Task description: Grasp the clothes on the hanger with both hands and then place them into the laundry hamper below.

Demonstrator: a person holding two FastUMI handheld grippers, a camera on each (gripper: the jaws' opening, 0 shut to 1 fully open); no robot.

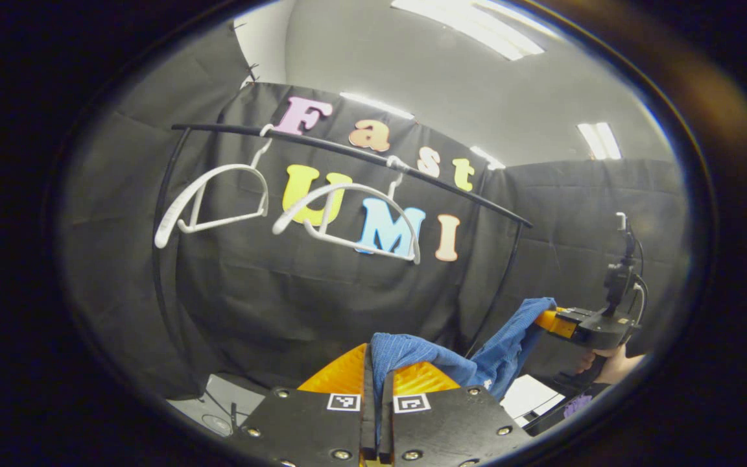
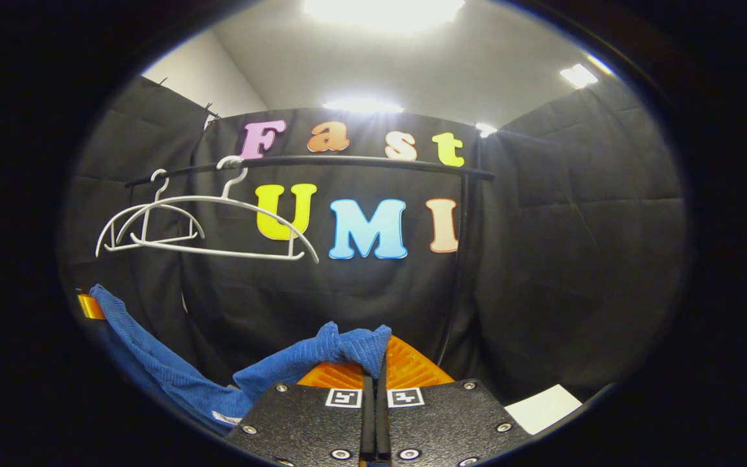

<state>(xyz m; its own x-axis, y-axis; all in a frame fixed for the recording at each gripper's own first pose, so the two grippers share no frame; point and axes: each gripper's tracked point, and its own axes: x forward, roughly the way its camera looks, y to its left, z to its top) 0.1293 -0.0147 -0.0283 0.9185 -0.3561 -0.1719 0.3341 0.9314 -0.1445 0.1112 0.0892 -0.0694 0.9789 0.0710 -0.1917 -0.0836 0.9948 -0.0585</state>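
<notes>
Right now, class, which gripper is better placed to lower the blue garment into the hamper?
Neither leads: the left gripper and right gripper each pinch an end of the blue garment, already off the hangers. No hamper is visible.

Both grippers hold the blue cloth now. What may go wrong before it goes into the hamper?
1. Each gripper, left and right, pinches only an edge of the blue cloth, so it may slip out on the way down.
2. The cloth sags between the grippers; the loose middle may catch or land outside the hamper, which I cannot see here.
3. The two hangers on the rail hang close by; raising the cloth could snag them.
</notes>
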